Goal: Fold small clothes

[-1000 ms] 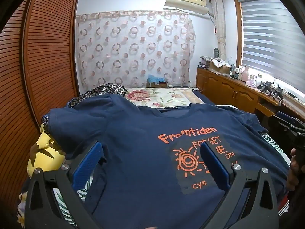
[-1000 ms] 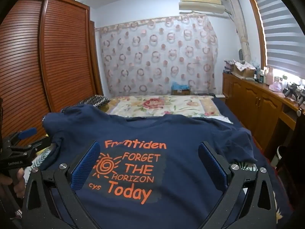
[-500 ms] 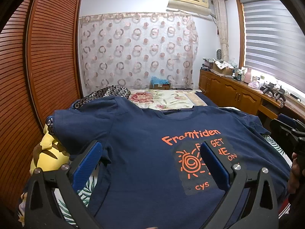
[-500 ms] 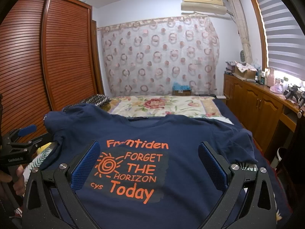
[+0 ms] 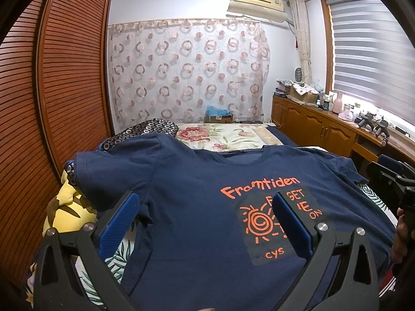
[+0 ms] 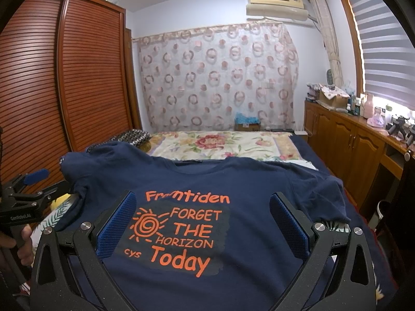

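Note:
A navy T-shirt (image 5: 197, 207) (image 6: 249, 189) with orange lettering and a sun print lies spread face up on the bed, collar at the far side. My left gripper (image 5: 205, 207) hovers open above its left half, blue pads wide apart and holding nothing. Over the printed chest, my right gripper (image 6: 202, 207) is likewise open and empty. The shirt's left sleeve (image 5: 109, 171) drapes over a raised hump. The right sleeve (image 6: 321, 197) lies wrinkled near the bed's right side. Each view shows the other gripper at its edge, held by a hand.
A floral blanket (image 6: 215, 145) covers the far end of the bed. A yellow pillow (image 5: 67, 207) lies at the left. Brown louvred wardrobe doors (image 6: 64, 83) close the left side. A wooden cabinet (image 6: 350, 142) with clutter runs along the right under the window.
Both views have tilted up slightly and the left one has drawn back a little, so the shirt sits lower in frame. Both grippers stay open and the shirt has not moved.

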The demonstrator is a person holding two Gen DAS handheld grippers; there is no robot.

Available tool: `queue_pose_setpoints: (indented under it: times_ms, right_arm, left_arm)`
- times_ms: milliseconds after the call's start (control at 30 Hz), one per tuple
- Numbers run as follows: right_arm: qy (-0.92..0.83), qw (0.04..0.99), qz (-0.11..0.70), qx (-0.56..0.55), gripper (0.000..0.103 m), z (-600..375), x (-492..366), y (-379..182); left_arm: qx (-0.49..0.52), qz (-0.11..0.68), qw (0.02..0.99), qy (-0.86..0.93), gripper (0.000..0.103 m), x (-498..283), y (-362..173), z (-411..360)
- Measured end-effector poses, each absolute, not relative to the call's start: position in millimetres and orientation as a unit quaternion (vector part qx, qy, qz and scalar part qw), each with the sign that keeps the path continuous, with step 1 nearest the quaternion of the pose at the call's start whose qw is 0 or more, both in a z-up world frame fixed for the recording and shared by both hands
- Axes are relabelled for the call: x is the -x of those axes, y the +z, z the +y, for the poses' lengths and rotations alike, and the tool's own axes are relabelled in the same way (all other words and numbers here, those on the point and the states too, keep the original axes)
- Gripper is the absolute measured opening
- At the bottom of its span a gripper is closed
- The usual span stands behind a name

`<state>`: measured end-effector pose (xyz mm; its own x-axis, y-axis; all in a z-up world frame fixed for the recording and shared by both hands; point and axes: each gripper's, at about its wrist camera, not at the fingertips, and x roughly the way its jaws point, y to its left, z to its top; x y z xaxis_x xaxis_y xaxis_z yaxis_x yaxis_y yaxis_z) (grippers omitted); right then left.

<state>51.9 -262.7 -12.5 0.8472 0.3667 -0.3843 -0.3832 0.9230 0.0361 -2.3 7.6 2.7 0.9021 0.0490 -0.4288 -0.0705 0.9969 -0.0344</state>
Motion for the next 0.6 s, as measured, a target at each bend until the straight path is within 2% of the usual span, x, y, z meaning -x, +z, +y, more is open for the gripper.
queue_pose_setpoints:
  times_ms: [600]
  right_arm:
    - [0.196, 0.961, 0.194, 0.021, 0.103, -263.0, -51.9, -13.2]
  left_arm:
    - [0.023, 0.218, 0.975, 0.031, 0.103, 2.4, 4.7, 9.0]
